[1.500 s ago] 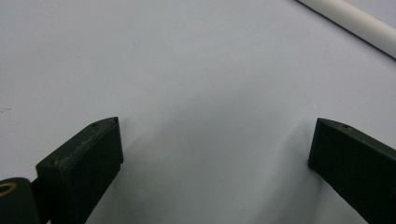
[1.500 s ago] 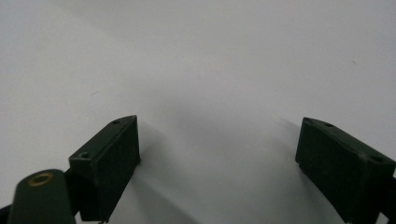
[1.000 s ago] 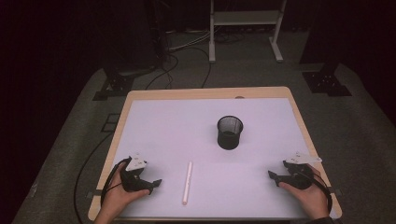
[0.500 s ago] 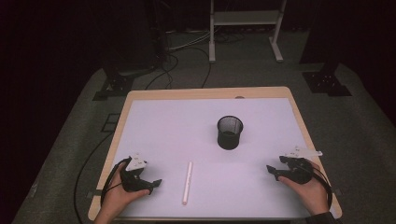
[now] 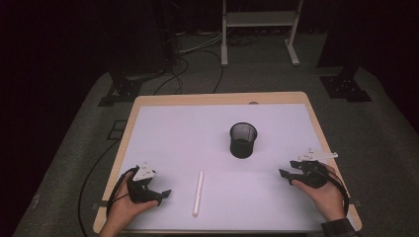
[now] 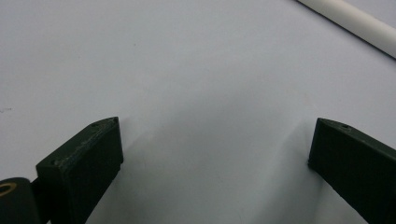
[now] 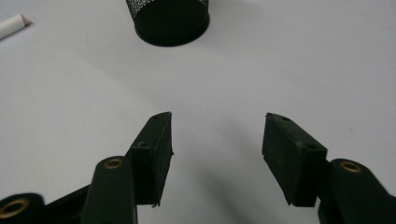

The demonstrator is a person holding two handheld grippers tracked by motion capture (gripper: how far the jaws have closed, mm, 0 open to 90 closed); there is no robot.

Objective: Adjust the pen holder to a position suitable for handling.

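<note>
- High view: a black mesh cup [image 5: 243, 140] stands upright on the white tabletop [image 5: 188, 138], and it serves as the landmark for everything else.
- A white stick [image 5: 198, 193] lies flat on the tabletop, nearer the person than the mesh cup and off to the cup's left, well apart from it.
- The left hand-held gripper [image 5: 165, 193] sits farther left of the mesh cup than the stick does, just beside the stick without touching it; in the left gripper view its jaws stand wide apart over bare tabletop, nothing between them, with the stick crossing the upper right corner.
- The right hand-held gripper [image 5: 282, 173] is to the right of the mesh cup and nearer the person, near the cup but clear of it.
- Right gripper view: the jaws are partly open and have just been closing, with nothing between them; they point toward the base of the mesh cup, and the stick's tip shows at the upper left.
</note>
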